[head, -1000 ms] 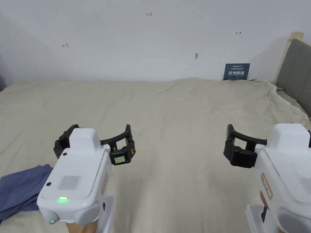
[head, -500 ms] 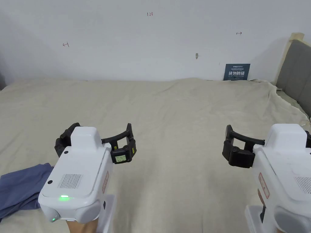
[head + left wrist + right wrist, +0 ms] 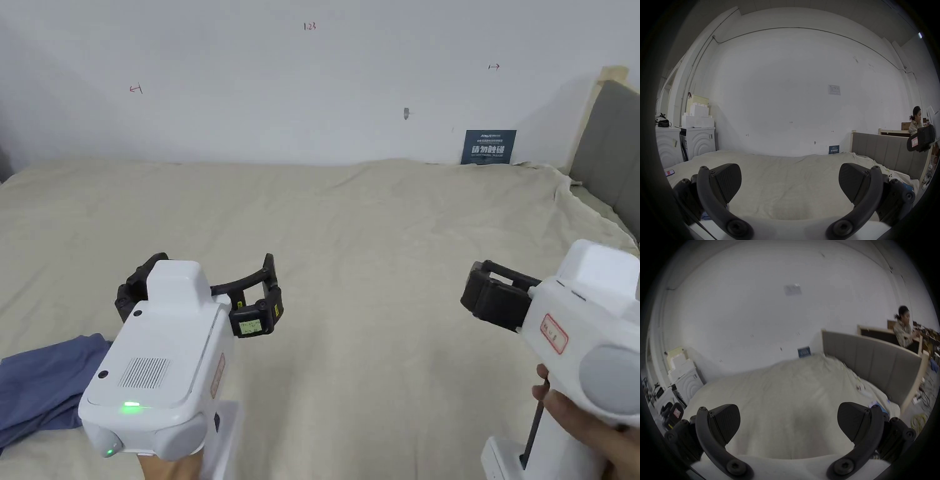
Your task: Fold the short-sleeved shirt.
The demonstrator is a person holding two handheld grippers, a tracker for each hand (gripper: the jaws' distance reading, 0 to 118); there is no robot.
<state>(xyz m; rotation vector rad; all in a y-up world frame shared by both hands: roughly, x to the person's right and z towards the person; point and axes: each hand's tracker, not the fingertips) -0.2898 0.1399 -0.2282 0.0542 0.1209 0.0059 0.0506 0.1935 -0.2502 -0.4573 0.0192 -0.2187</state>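
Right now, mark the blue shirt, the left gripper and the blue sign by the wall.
blue shirt [image 3: 44, 384], head view, on its bunched cloth at the bed's near left.
left gripper [image 3: 199, 292], head view, midway between its open fingertips.
blue sign [image 3: 488, 147], head view, on its face.

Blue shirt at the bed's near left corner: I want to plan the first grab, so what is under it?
The blue shirt lies rumpled on the beige bedsheet. The left gripper body covers its right edge, so anything beneath the cloth stays hidden.

Your head view is bright, even, sharp around the bed [image 3: 350, 250]. Both gripper views run dimmer, fisheye-bent, dark-rimmed; your right gripper view smears beside the headboard [image 3: 867, 353].
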